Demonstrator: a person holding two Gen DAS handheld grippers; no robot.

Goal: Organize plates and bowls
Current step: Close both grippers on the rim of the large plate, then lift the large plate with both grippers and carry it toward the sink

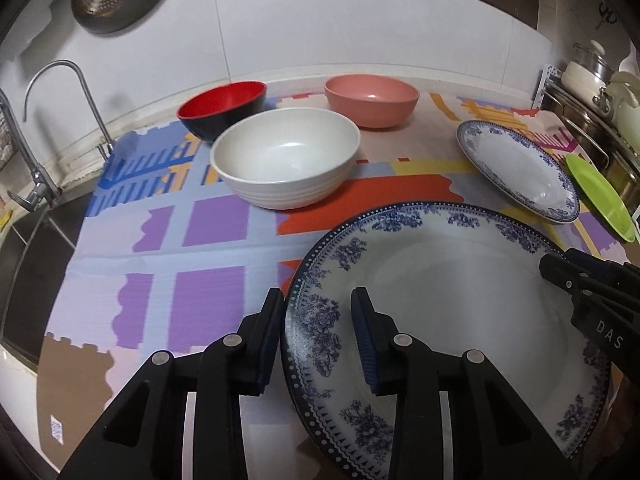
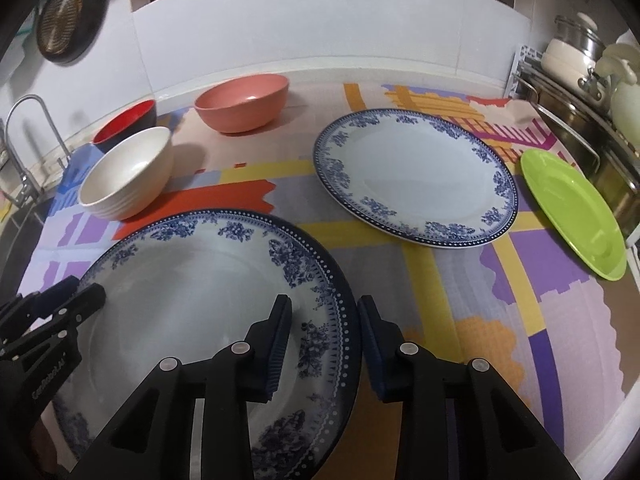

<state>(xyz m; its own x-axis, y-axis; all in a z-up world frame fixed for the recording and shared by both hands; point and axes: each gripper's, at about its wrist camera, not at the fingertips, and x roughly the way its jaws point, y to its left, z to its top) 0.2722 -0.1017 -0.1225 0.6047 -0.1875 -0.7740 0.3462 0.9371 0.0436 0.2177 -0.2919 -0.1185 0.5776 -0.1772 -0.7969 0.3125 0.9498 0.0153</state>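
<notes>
Both grippers clamp opposite rims of the near blue-patterned plate (image 1: 440, 320), one finger over and one under the edge.
Left gripper (image 1: 318, 336) pinches its left rim, right gripper (image 2: 324, 344) its right rim; the plate spans between them over the colourful mat (image 2: 460, 280). Matching second plate (image 2: 412, 176) lies ahead-right, nearer the right hand; likely stacking target. Bowls sit ahead-left.
</notes>
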